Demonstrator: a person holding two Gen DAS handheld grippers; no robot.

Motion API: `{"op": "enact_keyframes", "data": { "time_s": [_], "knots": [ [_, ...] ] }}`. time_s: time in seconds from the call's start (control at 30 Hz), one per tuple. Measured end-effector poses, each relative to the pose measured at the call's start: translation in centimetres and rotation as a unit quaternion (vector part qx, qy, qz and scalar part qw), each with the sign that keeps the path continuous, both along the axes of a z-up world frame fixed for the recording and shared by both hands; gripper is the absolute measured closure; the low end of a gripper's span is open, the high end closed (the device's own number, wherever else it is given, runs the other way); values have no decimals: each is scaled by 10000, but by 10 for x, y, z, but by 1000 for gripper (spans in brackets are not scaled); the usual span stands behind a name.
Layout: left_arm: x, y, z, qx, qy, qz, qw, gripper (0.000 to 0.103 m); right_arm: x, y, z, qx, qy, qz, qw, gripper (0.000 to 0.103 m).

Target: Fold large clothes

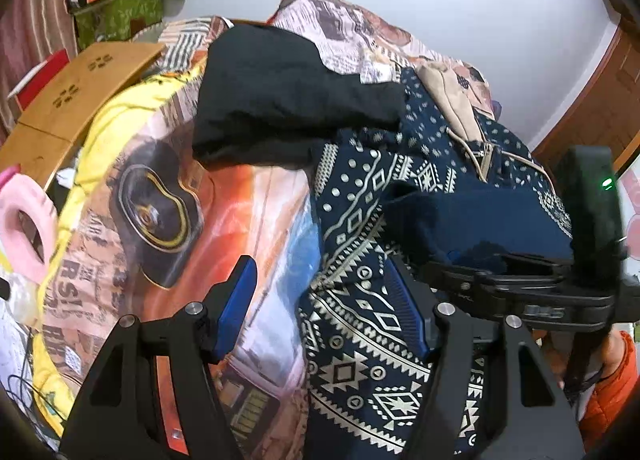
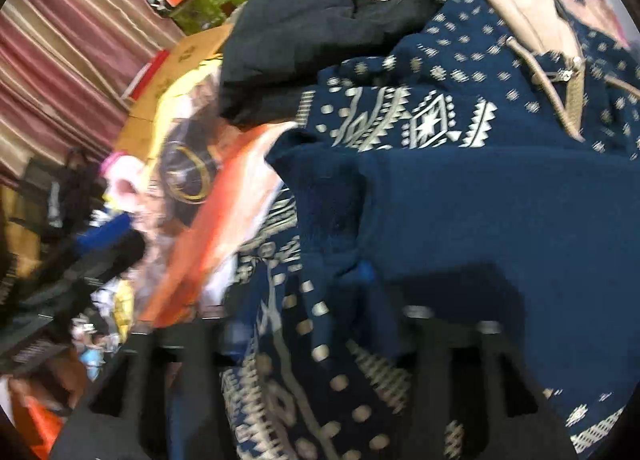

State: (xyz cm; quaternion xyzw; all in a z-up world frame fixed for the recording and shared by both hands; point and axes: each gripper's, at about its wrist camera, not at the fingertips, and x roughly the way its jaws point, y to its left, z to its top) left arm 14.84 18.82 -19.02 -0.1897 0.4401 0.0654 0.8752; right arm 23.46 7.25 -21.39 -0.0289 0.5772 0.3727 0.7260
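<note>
On the bed, a navy blue garment with cream geometric print (image 1: pixel 352 340) lies spread over a bright car-print bedcover (image 1: pixel 168 228), both grippers above it.

In the left wrist view, the left gripper (image 1: pixel 324 308) stands spread, its blue-padded fingers (image 1: pixel 236 304) apart and pinching nothing, one over the bedcover and one over the patterned cloth. A folded black garment (image 1: pixel 280 96) lies further up the bed, touching the navy one, with a beige drawstring bag (image 1: pixel 452 100) on top beyond. The right gripper's black body (image 1: pixel 532 288) shows at the right edge. In the right wrist view, which is blurred, the right gripper (image 2: pixel 320 344) hangs just over the navy garment (image 2: pixel 480 212); its fingers look parted, with cloth lying between them, though whether they pinch it I cannot tell.
</note>
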Motion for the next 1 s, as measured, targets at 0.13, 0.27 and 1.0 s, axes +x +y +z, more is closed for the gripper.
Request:
{"op": "enact_keyframes", "data": {
  "time_s": [0.13,0.27,1.0],
  "knots": [
    [5,-7,-8,-316,75,-102,9994,38,-9,-6,14,-126,-371,-40,9992,47],
    [18,-19,-18,-601,208,-227,9977,38,-9,-33,35,-98,-792,-184,9966,47],
    [94,-37,-36,-1330,398,-24,9903,97,22,-277,97,-232,-1959,-2962,9345,39]
  ]
}}
